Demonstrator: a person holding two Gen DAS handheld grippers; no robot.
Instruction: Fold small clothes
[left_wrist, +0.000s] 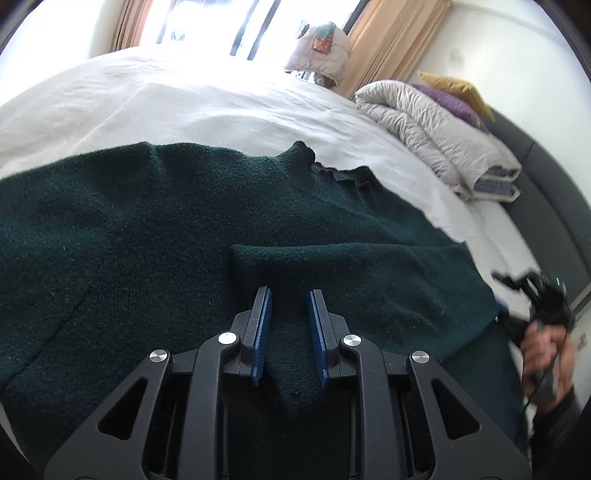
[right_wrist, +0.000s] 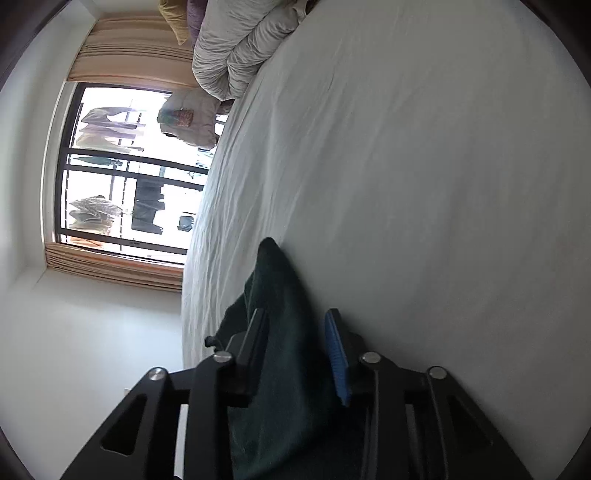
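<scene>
Dark green sweater (left_wrist: 155, 229) lies spread on the white bed sheet (left_wrist: 192, 107), body flat, collar toward the window side. One part, prob. a sleeve (left_wrist: 332, 266), is already laid back across the body.

Left gripper (left_wrist: 290, 295): fingers partway apart w/ a ridge of knit bunched between the blue pads (left_wrist: 263, 332). Fabric fills the gap, so it reads as a pinch on the sweater, though jaws aren't pressed tight. Held low over the garment, prob. to keep that fold pinned or carry it across.

Right gripper (right_wrist: 295, 314): camera rolled sideways, bed running vertical. A strip of the same green knit (right_wrist: 280, 295) runs up between the fingers; blue pad (right_wrist: 338, 354) on one side, cloth against the other. Looks like a hold on an edge or hem, lifted off the sheet. Gap fairly wide; grip strength unclear.

From the left view, person's right hand (left_wrist: 546, 354) sits at the sweater's right edge, blurred.

Judgement: mid-fold, both sides gripped so cloth moves as one piece. Risk: loose knit slipping out.

Folded duvet (left_wrist: 436, 136) and pillows at bed's far corner, well apart.
</scene>
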